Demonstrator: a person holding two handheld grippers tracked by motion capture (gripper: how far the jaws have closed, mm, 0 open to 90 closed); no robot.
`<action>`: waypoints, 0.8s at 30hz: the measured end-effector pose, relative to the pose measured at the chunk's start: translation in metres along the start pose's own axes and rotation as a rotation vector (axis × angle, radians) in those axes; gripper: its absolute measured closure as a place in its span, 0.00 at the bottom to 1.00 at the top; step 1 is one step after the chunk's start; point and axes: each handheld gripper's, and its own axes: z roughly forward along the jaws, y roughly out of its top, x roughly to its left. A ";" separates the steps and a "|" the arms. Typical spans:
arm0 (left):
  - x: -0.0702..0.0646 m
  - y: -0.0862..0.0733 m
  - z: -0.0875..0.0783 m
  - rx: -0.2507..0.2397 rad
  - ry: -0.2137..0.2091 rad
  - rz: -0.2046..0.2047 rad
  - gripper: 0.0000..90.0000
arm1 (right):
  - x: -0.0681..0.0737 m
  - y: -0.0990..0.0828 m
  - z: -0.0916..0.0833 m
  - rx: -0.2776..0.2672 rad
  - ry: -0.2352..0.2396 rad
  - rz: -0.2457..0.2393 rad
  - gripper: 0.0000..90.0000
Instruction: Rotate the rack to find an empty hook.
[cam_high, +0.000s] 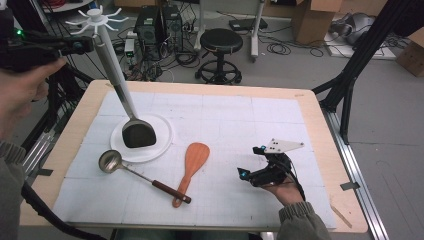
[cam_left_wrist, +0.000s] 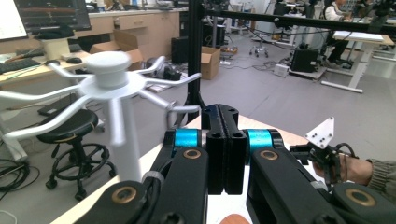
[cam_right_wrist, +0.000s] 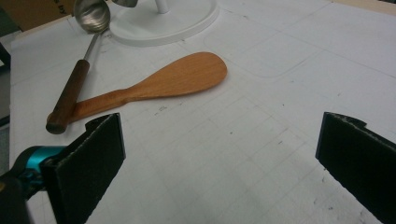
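Right gripper (cam_high: 248, 176) fingers (cam_right_wrist: 88, 158) are standing wide apart, resting low over the white-matted worktop (cam_high: 240, 125) beside the wooden spatula (cam_high: 191, 165) and ladle (cam_high: 135, 172). Left gripper (cam_left_wrist: 226, 154) fingers are pressing together, empty, raised near the white hook stand (cam_high: 117, 75); a stool (cam_high: 220, 47) is sitting beyond.

High view sits above the near edge, looking forward and down over the whole desk (cam_high: 320, 150). Left gripper view rides high, facing level past the white rack (cam_left_wrist: 112, 79) into the room. Right gripper view is low and close over the mat, sharing the wooden spatula (cam_right_wrist: 159, 84) and ladle (cam_right_wrist: 88, 18) with high view.
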 end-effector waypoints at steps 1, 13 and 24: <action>-0.002 0.000 0.002 -0.002 0.000 0.000 1.00 | 0.000 0.000 0.000 0.001 -0.001 0.001 0.00; -0.004 0.001 0.019 -0.008 0.045 -0.010 1.00 | 0.000 0.000 -0.001 -0.003 0.002 0.002 0.00; 0.002 0.001 0.017 -0.013 0.077 -0.020 1.00 | 0.000 0.000 0.000 -0.002 0.005 -0.004 0.00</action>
